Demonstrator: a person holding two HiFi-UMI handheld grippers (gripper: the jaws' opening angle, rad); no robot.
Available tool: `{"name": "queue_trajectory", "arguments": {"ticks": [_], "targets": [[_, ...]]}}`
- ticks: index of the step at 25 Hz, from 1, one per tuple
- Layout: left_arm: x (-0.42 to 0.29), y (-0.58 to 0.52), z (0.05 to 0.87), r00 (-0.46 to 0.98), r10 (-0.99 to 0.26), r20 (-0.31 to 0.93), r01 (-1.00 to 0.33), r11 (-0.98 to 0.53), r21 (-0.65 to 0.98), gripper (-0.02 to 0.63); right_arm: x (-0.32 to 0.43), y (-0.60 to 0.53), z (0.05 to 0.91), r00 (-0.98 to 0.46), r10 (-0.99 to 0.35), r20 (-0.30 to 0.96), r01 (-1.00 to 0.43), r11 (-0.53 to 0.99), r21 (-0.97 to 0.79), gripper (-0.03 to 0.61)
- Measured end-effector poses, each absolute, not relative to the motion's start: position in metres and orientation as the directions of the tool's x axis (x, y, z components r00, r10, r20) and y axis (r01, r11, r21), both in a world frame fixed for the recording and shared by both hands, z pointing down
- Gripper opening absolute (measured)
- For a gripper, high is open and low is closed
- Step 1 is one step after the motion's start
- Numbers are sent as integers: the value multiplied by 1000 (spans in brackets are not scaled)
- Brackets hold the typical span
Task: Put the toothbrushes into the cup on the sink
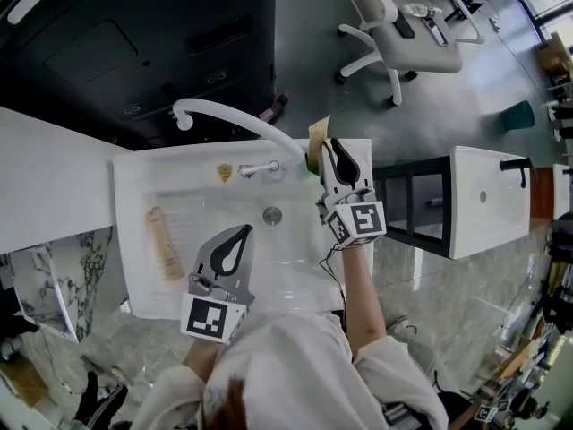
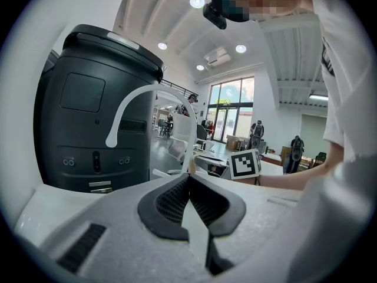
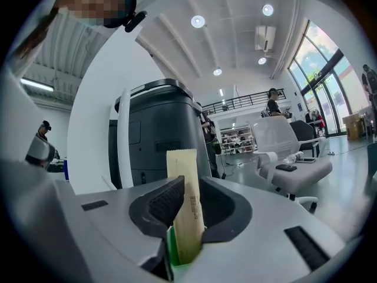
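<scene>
Pinched in the narrow jaws of my right gripper, the toothbrush is right at the cup, so I should let go gently.

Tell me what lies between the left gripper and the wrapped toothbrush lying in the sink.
Nothing: the head view shows only bare sink basin between the left gripper and the wrapped toothbrush.

You had nothing legible before you: the wrapped toothbrush carried a line of fine print too small to read, the gold sticker on the sink was blurred, and the black-and-white square markers showed only patterns
</scene>
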State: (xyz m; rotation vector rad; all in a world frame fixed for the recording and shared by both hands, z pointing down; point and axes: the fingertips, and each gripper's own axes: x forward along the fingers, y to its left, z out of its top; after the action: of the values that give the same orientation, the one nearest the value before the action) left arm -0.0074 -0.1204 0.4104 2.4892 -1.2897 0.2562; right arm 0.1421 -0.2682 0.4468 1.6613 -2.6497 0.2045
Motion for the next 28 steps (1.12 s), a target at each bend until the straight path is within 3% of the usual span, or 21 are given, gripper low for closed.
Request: {"name": "queue_trajectory", "arguments": {"ticks": [4, 12, 23, 28], "targets": [[-7, -117, 409, 576, -761, 300, -817, -540, 201, 14, 145, -262, 455, -437, -893, 110, -898, 426, -115, 116], [-7, -115, 407, 576, -765, 289, -818, -542, 195, 14, 147, -255, 462, -433, -890, 142, -900, 420, -118, 144], [-9, -108, 396, 589, -765, 262, -808, -558, 189, 14, 147, -240, 413, -430, -900, 69, -900, 421, -112, 143], [-12, -103, 387, 595, -769, 234, -804, -567, 179, 14, 147, -224, 375, -421, -907, 24, -905, 418, -77, 61]]}}
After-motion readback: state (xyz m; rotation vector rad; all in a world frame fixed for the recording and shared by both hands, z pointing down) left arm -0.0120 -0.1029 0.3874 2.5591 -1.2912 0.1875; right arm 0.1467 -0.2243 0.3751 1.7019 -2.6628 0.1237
